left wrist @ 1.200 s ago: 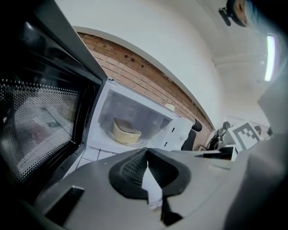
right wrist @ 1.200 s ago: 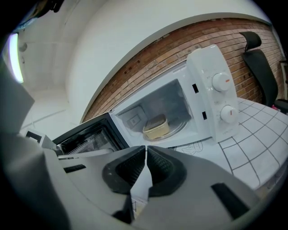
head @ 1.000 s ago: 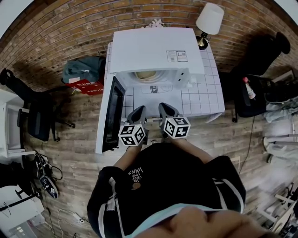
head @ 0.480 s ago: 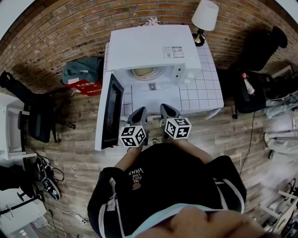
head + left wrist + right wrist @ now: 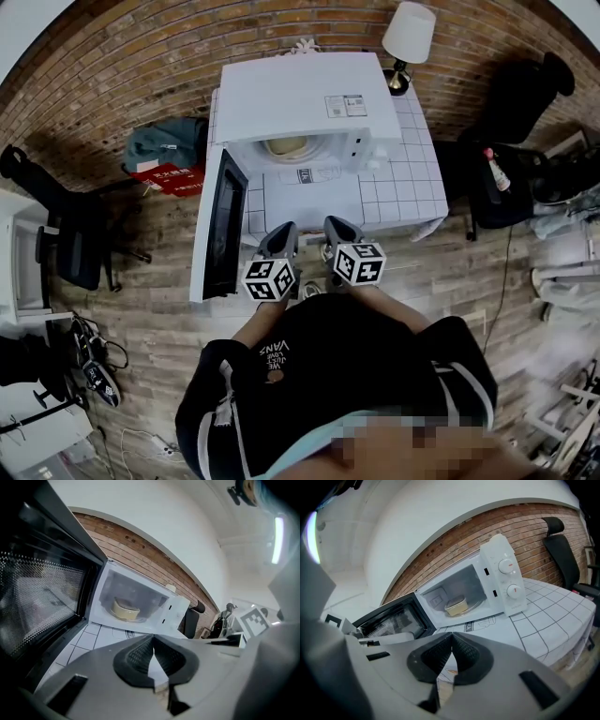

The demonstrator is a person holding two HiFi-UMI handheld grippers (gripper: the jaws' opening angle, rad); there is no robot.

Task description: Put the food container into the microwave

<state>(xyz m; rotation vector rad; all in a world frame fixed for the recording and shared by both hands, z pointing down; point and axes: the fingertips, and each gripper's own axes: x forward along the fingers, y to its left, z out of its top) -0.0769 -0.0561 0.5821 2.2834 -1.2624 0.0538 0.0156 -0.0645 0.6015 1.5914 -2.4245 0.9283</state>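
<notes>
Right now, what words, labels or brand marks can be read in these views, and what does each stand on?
"VANS", upside down to the head view, on the person's black top; the smaller lines beside it are too small to read.
Sticker on top of the microwave: too small to read.
Printed emblem on the table before the microwave: blurred.
Red item on the floor: print unreadable.
</notes>
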